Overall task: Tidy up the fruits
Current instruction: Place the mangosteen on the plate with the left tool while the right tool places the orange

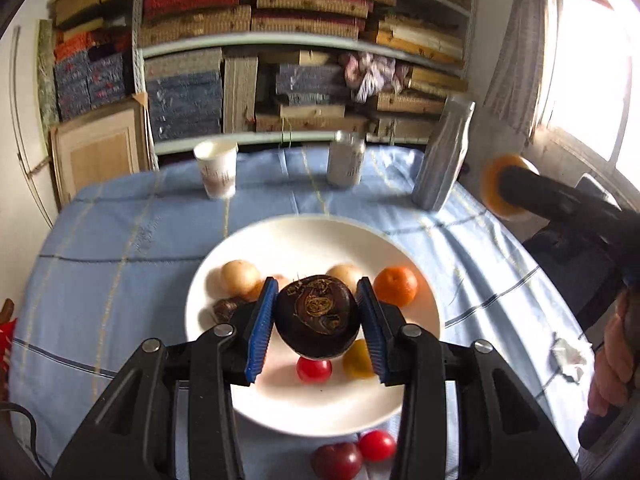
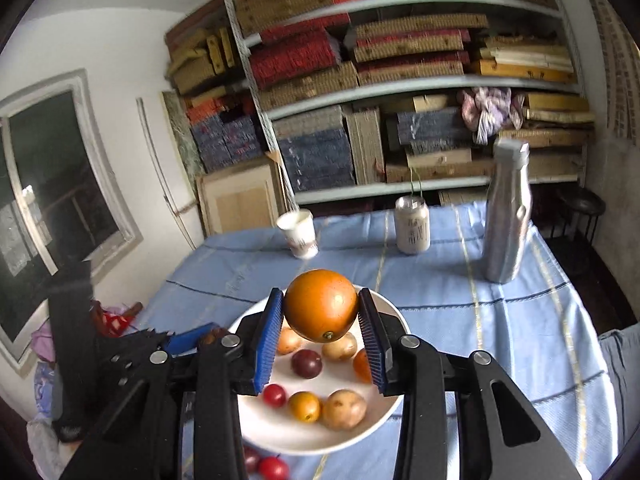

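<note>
The left hand-held gripper (image 1: 318,322) holds a dark brown, rough-skinned round fruit with a dried crown (image 1: 317,316) between its blue ribbed pads, raised over the near half of the round white plate (image 1: 304,236). It looks poised to set the fruit down among the others, since the plate seems to be the gathering place. On the plate lie pale tan round fruits (image 1: 239,277), a small orange mandarin (image 1: 395,285), a red cherry tomato (image 1: 314,370) and a yellow one (image 1: 357,360). Two red fruits (image 1: 352,454) sit on the blue cloth-covered table (image 1: 120,248) just near of the plate, probably yet to be collected.

The right hand-held gripper (image 2: 322,332) clamps a smooth orange-brown round fruit (image 2: 321,305), held above the far part of the plate (image 2: 280,434), likely for the same purpose.

The left view shows the right gripper from outside, at the right beyond the table edge, with the person's hand (image 1: 614,364) behind it. The right view shows the plate's contents less hidden: a dark purple plum-like fruit (image 2: 306,363) and a potato-coloured one (image 2: 344,409). Far along the table stand a white paper cup (image 2: 299,234), a drinks can (image 2: 412,224) and a silver bottle (image 2: 506,216).
</note>
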The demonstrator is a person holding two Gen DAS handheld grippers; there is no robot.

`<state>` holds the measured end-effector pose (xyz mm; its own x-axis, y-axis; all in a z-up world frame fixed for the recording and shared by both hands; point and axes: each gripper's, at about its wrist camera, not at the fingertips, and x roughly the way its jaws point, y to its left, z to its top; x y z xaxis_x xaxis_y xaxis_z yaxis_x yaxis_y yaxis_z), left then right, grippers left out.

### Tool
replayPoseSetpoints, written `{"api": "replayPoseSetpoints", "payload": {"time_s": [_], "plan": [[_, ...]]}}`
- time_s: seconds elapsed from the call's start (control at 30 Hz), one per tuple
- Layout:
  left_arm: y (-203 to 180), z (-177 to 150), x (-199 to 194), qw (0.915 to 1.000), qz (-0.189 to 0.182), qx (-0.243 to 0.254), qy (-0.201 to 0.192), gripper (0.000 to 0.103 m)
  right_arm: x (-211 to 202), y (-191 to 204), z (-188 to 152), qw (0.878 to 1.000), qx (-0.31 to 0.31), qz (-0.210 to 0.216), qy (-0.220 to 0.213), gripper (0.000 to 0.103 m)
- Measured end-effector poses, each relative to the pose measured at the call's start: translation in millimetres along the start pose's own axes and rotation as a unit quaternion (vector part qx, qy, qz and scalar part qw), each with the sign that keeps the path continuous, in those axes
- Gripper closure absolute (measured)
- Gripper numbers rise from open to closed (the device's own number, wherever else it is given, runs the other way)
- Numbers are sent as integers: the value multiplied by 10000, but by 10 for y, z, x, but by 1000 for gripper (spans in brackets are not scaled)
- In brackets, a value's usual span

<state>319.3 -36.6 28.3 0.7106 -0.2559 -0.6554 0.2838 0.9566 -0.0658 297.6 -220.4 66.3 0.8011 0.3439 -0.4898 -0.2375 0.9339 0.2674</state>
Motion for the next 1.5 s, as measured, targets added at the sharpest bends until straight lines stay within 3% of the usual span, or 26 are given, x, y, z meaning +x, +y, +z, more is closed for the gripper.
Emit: {"api": "replayPoseSetpoints", "payload": {"time_s": [0.17,0.37,0.8,0.9,1.03,1.17,1.23,1.33,1.5], "plan": [[136,-132,402,9992,4,-64,386,63,735,-134,-102,9982,130,-68,581,65],[246,-236,622,9979,-16,-91,640,63,1235,-211,-269,9946,159,-217,1007,65],[173,-304,712,9968,5,46,794,63,1382,-344,-385,9923,230,-398,1150,64],[162,-303,694,9970,-66,30,769,50,1383,-360,-379,9927,212,-381,1122,60],[144,-255,569,9984,16,14,560,31,1182,-313,-273,9958,203,-266,858,57],[184,-156,322,9997,82,-23,238,30,711,-123,-68,9994,128,72,302,57],[217,-95,139,9999,108,-80,32,28,407,14,35,9997,31,257,-39,44],[241,-80,-142,9996,159,-145,-171,25,-123,249,124,9972,-135,407,-609,35],[146,-218,-555,9986,323,18,-427,16,-657,480,41,9943,-391,602,-784,33]]}}
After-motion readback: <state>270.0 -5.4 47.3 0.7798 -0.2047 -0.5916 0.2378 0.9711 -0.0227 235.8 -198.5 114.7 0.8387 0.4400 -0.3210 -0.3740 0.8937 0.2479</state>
